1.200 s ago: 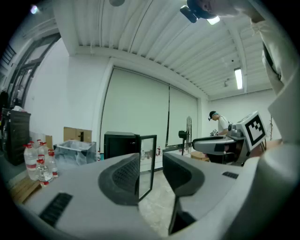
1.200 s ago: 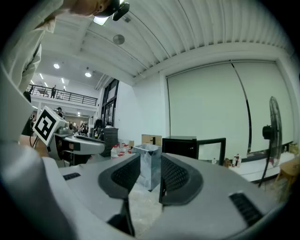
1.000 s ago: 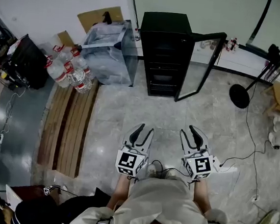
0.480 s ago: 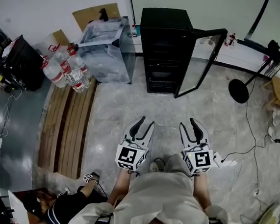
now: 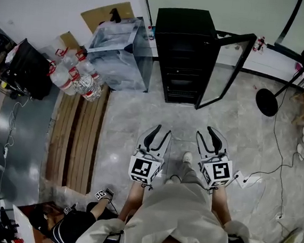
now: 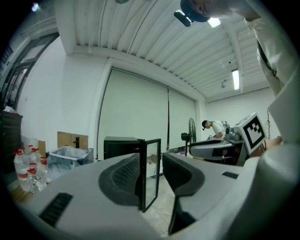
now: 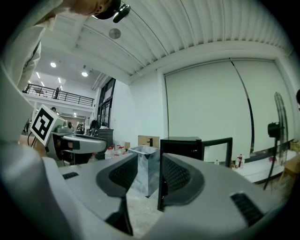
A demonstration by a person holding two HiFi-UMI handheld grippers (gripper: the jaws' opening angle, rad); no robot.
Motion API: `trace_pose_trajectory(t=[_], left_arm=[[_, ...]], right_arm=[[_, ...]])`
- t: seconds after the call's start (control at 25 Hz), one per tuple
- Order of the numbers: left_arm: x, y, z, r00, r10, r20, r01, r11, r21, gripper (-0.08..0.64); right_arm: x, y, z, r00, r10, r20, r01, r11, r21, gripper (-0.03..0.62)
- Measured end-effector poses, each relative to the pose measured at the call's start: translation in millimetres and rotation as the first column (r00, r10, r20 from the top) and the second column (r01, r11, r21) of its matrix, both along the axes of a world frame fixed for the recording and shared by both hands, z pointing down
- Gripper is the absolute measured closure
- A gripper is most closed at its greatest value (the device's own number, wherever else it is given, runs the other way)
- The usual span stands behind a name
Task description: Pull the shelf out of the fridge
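Note:
The black fridge stands at the far wall with its glass door swung open to the right. Dark shelves show inside; none is pulled out. Both grippers are held level over the floor, well short of the fridge. My left gripper has a narrow gap between its jaws and nothing in it. My right gripper has just been opening and is also empty. In the left gripper view, the door shows between that gripper's jaws. The right gripper view shows the fridge past its gripper.
A clear plastic bin stands left of the fridge, with water bottles and a wooden pallet further left. A fan stand and floor cables lie to the right. Another person crouches at the bottom left.
Both grippers have moved forward towards the fridge, which now looks nearer. The right gripper's jaws have parted slightly. A person's arm has come into view at the bottom left.

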State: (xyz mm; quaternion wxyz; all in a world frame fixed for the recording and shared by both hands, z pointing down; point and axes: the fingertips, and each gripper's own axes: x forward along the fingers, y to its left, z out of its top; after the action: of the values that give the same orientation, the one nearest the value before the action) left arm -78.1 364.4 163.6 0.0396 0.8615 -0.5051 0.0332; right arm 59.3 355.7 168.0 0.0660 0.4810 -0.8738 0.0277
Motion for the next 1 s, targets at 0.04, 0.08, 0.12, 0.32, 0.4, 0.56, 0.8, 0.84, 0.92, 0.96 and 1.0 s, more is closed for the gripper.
trace_pose_trajectory(t=[0.04, 0.08, 0.12, 0.32, 0.4, 0.56, 0.8, 0.84, 0.92, 0.96, 1.0], left_arm=[[0.9, -8.6, 0.4, 1.0, -0.007, 0.005, 0.007, 1.0, -0.001, 0.401], [1.9, -17.6, 0.6, 1.0, -0.014, 0.01, 0.014, 1.0, -0.002, 0.4], [2.9, -26.7, 0.5, 1.0, -0.021, 0.016, 0.021, 1.0, -0.002, 0.401], [11.1, -65.2, -1.7, 0.998, -0.055, 0.027, 0.055, 0.999, -0.003, 0.402], [16.7, -80.5, -3.4, 0.998, -0.063, 0.03, 0.063, 0.998, -0.003, 0.402], [29.2, -109.1, -6.0, 0.997, -0.075, 0.035, 0.075, 0.997, -0.003, 0.401], [45.8, -147.1, -5.0, 0.994, -0.099, 0.052, 0.1, 0.995, -0.013, 0.402], [47.8, -152.3, -5.3, 0.993, -0.103, 0.054, 0.103, 0.995, -0.012, 0.402], [50.6, -161.5, -4.4, 0.992, -0.111, 0.055, 0.112, 0.994, -0.012, 0.402], [51.6, -165.6, -3.2, 0.992, -0.116, 0.057, 0.117, 0.993, -0.015, 0.402], [52.9, -169.2, -1.9, 0.991, -0.121, 0.057, 0.122, 0.992, -0.019, 0.402]], right_arm=[[1.2, -9.6, 0.0, 1.0, -0.006, 0.003, 0.006, 1.0, -0.001, 0.43], [2.6, -19.6, -0.4, 1.0, -0.012, 0.005, 0.012, 1.0, -0.001, 0.43], [3.9, -29.4, -0.9, 1.0, -0.019, 0.007, 0.019, 1.0, 0.0, 0.43], [13.0, -69.8, -4.4, 0.999, -0.053, 0.008, 0.053, 0.999, 0.004, 0.43], [17.8, -85.5, -5.3, 0.998, -0.064, 0.01, 0.064, 0.998, 0.004, 0.43], [28.0, -115.1, -6.1, 0.996, -0.083, 0.014, 0.083, 0.997, -0.002, 0.43], [43.1, -154.4, -4.0, 0.993, -0.111, 0.027, 0.111, 0.994, -0.01, 0.43], [44.9, -159.9, -3.0, 0.993, -0.115, 0.028, 0.115, 0.993, -0.013, 0.43], [47.2, -170.3, -1.0, 0.992, -0.126, 0.028, 0.126, 0.992, -0.016, 0.43], [47.8, -175.0, -0.2, 0.991, -0.133, 0.029, 0.133, 0.991, -0.016, 0.43], [48.6, -179.3, 0.7, 0.99, -0.14, 0.03, 0.14, 0.99, -0.017, 0.43]])
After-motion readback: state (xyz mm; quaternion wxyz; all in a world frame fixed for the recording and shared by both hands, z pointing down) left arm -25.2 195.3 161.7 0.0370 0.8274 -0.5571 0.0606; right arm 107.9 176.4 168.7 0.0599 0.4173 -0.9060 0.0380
